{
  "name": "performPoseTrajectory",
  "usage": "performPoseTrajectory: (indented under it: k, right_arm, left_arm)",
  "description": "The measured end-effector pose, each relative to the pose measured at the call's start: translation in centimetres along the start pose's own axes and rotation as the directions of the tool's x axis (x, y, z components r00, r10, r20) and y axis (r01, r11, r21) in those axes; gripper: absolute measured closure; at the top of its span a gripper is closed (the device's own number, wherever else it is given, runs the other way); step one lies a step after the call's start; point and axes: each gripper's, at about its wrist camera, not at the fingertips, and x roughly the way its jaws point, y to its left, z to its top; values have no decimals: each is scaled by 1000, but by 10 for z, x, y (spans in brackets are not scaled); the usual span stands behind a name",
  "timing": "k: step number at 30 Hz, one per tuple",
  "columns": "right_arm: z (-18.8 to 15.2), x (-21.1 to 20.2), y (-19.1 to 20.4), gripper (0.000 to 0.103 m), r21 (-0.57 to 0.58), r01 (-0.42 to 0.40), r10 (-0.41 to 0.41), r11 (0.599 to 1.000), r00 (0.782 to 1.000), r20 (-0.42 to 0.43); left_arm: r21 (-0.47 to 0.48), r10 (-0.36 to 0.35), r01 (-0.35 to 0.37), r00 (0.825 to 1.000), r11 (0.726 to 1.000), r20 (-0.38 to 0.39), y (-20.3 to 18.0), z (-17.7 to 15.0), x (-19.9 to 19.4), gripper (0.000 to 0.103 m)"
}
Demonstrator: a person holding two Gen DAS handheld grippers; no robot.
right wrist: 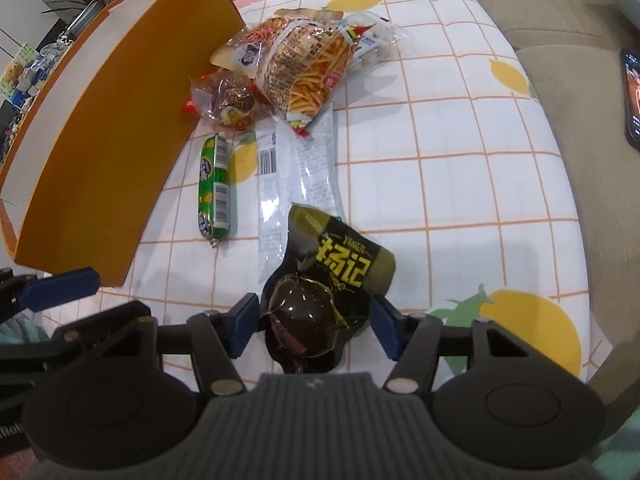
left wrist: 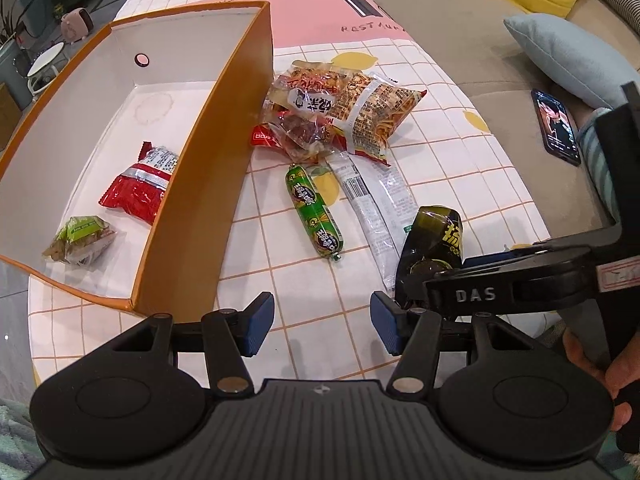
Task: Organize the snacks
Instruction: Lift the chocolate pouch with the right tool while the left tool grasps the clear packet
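Snacks: two already in the box (left wrist: 208, 152), rest piled on the surface (right wrist: 440, 160) at its 3 o'clock; right gripper (right wrist: 312, 324), fingers open, straddles the dark pouch (right wrist: 320, 292), likely closing next; left gripper (left wrist: 322, 324) open, empty.

Lemon-print tablecloth (left wrist: 440, 168) is covering the table, carrying an orange box (left wrist: 208, 184), snack pile (left wrist: 340, 116), green sausage (left wrist: 314, 210), clear packet (left wrist: 376, 208), and dark pouch (right wrist: 320, 280).
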Motion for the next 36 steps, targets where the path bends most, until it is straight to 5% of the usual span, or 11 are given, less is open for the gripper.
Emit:
performPoseTrajectory:
  k: [8, 13, 16, 28, 36]
  right_arm:
    - [-2, 11, 12, 39, -102, 52, -51, 993, 999, 6]
    - [-7, 11, 19, 63, -159, 54, -52, 986, 998, 18]
    - [-7, 8, 17, 66, -162, 58, -56, 985, 998, 17]
    - [28, -16, -15, 66, -185, 100, -84, 978, 992, 91]
    - [49, -5, -33, 66, -231, 107, -89, 967, 992, 90]
  left_arm:
    - [-17, -1, 1, 1000, 1000, -11, 3, 0, 2, 37]
    - [-4, -3, 3, 1000, 1000, 5, 1, 1, 0, 37]
    - [1, -18, 18, 1000, 1000, 15, 0, 4, -1, 37]
    - [-34, -150, 152, 987, 988, 57, -8, 36, 13, 37]
    - [-75, -141, 143, 989, 987, 33, -15, 62, 45, 37]
